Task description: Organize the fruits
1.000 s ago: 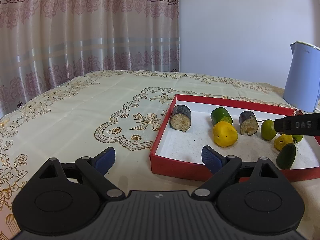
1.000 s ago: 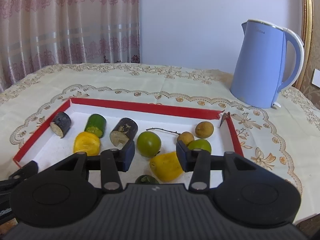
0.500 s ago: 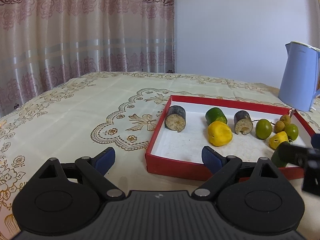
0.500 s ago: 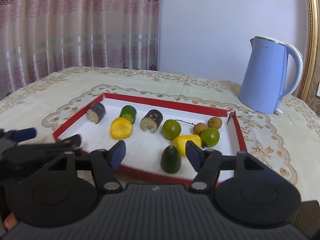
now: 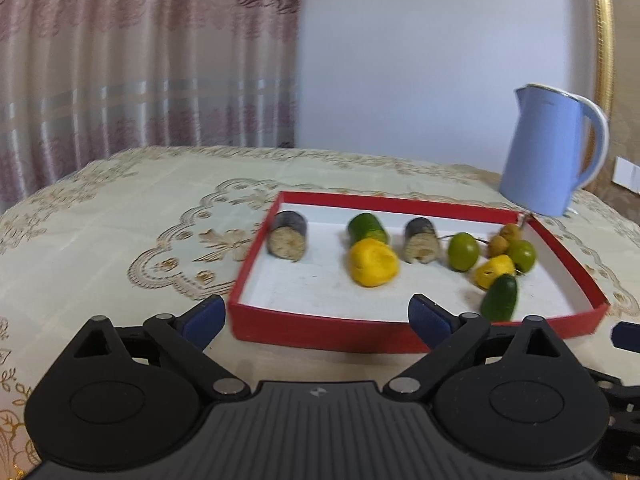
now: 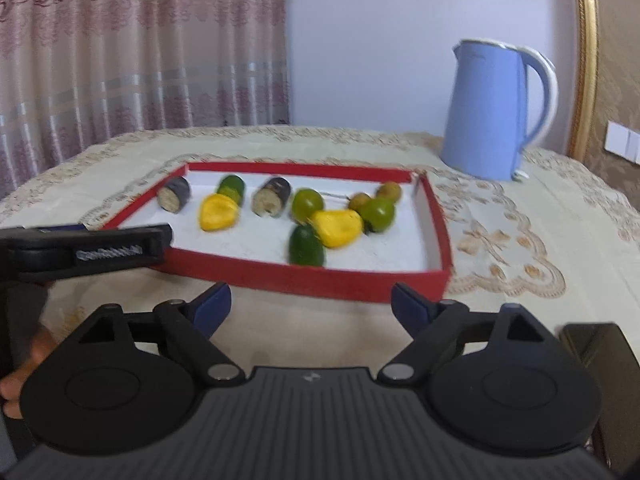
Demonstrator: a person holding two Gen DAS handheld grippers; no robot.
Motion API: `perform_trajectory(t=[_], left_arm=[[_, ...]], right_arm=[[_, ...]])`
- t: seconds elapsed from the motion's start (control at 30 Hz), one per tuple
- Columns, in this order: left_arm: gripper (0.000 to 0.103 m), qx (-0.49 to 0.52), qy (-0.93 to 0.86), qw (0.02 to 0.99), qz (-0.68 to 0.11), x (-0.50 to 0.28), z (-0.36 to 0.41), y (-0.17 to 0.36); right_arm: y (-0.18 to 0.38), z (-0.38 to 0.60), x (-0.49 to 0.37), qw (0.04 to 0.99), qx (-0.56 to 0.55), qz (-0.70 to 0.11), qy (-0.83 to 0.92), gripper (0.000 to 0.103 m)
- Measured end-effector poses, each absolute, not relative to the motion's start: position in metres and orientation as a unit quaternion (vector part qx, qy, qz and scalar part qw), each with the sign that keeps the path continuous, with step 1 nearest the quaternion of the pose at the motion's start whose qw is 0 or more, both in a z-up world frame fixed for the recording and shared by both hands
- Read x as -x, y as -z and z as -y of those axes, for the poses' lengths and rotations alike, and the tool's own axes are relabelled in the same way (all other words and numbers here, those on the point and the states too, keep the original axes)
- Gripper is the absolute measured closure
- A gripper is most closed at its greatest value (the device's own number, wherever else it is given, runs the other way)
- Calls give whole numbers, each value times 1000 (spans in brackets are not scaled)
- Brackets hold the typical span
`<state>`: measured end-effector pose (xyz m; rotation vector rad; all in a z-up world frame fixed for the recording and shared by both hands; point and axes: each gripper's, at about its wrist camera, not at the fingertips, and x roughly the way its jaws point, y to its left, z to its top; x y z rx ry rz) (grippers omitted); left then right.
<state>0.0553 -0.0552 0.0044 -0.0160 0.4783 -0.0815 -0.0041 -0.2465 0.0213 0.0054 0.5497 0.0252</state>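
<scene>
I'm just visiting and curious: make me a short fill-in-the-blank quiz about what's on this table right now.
1. All the fruit pieces lie inside a shallow ____ tray.
2. The kettle standing beyond the tray is light ____.
3. The number of dark cut pieces with a pale end, such as this one, is ____.
4. The right gripper has ____ between its opening jaws.

Missing words: red; blue; two; nothing

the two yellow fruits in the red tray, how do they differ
The left yellow fruit looks rounder and blockier; the right yellow fruit is longer, tapering like a pear. The left one lies beside the green cylinder; the right one sits among round green fruits. Both lie loose inside the red tray.
</scene>
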Motion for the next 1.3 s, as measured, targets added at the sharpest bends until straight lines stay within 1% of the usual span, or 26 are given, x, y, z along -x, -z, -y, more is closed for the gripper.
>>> perform_trajectory(t=[0.13,0.17,0.3,0.37,0.47,0.9,1.3], left_arm=[[4,-27,48,972,-230,-53,68,-3],[4,-34,48,972,-228,-52,71,-3],[4,-52,55,972,-222,-48,78,-2],[4,-61,50,972,-222,-48,81,-1],[4,-70,42,972,-221,-46,83,0],[4,-71,49,969,-232,-47,83,2],[4,-62,56,968,-237,-49,81,2]], right_arm=[[-13,252,1,960,-8,-280,-1,13],[-12,252,0,960,-6,-280,4,10],[-5,250,-3,960,11,-278,24,5],[-5,250,-4,960,10,-279,26,4],[-5,251,-5,960,6,-278,31,0],[-1,255,-10,955,-3,-294,42,0],[1,252,-14,951,11,-306,49,0]])
